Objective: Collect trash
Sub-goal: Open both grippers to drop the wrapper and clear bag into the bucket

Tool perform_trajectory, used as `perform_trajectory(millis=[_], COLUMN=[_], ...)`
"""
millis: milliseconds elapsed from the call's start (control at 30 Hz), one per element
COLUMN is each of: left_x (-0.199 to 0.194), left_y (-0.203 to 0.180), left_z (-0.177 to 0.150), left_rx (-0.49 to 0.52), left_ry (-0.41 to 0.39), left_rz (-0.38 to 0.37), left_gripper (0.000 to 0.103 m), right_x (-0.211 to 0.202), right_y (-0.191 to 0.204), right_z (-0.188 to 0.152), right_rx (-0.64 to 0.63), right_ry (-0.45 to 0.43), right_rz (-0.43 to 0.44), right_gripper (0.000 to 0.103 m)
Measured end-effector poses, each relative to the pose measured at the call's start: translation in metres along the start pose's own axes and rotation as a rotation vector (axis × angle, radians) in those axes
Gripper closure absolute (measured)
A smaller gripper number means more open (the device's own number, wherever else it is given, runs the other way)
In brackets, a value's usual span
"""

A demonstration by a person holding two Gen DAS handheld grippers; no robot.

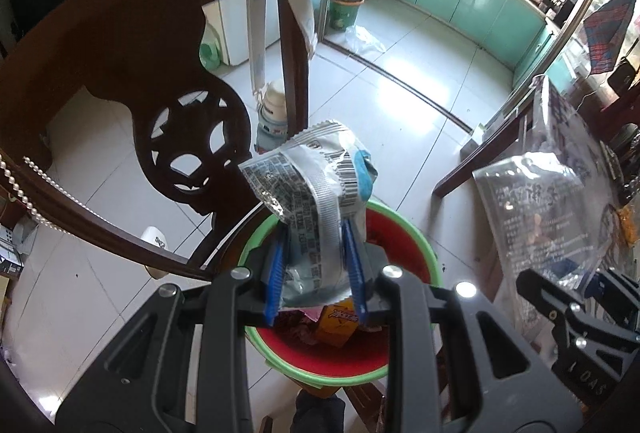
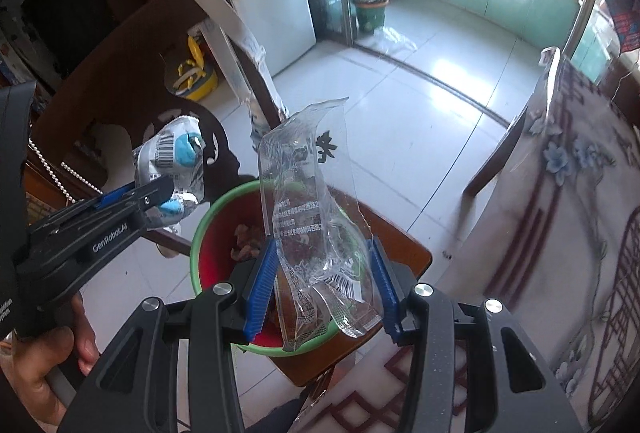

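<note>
Both grippers hang over the small bin (image 1: 416,249), the red-lined one with the green rim that sits on a wooden chair seat (image 2: 404,253) beside the tabletop with its flowered cloth (image 2: 580,193).

The left gripper (image 1: 316,273) is pinched tight on a crumpled silver wrapper (image 1: 308,173) with a barcode and a blue patch. The wrapper stands up out of the jaws, its long axis running roughly along the fingers and away from the hand, its free crimped end fanning out beyond the far rim. The gripped end lies right above the bin's mouth, where a small orange carton (image 1: 336,321) and other scraps already lie.

The right gripper (image 2: 324,285) holds a clear plastic bag (image 2: 312,201) printed with dark characters. Its jaws stand at a middling width, the blue pads (image 2: 262,285) against the bag's two side edges, so I judge it gripped across its width. The bag is long and stiff enough to rise upright from the jaws, the open torn end up and leaning slightly away; its lower end droops over the near rim.

From the right wrist view the left gripper (image 2: 160,193) comes in from the left, its wrapper near the bin's left rim, while the clear bag sits more squarely over the opening. Both pieces look ready to drop; the tall bag is likelier to tip and catch the rim.
</note>
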State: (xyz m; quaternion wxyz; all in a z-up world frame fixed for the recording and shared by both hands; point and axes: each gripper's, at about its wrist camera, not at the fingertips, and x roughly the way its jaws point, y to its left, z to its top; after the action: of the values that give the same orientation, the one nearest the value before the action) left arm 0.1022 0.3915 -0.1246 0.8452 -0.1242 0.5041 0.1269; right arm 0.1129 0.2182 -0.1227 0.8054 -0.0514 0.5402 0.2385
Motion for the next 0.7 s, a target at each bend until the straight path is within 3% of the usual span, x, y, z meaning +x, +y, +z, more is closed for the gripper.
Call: perform_trajectory(millis=[500, 533, 567, 600, 700], left_x=[0.035, 0.036, 0.037, 0.039, 0.041], left_y=[0.01, 0.01, 0.011, 0.011, 0.012], left_z=[-0.004, -0.004, -0.004, -0.003, -0.003], left_rx=[-0.024, -0.024, -0.025, -0.026, -0.031], left_ry=[0.096, 0.098, 0.1, 0.103, 0.1], left_rz=[0.012, 0.014, 0.015, 0.016, 0.028], left_gripper=[0.076, 0.075, 0.074, 0.069, 0.039], right_x=[0.024, 0.024, 0.026, 0.027, 0.029], right_y=[0.006, 0.006, 0.007, 0.009, 0.007], right_z=[-0.002, -0.002, -0.002, -0.001, 0.0], right_rx=[-0.021, -0.026, -0.033, -0.04, -0.043], right_ry=[0.07, 0.073, 0.077, 0.084, 0.072], right_rz=[0.019, 0.02, 0.018, 0.011, -0.006], right_gripper=[0.056, 0.055, 0.046, 0.029, 0.022])
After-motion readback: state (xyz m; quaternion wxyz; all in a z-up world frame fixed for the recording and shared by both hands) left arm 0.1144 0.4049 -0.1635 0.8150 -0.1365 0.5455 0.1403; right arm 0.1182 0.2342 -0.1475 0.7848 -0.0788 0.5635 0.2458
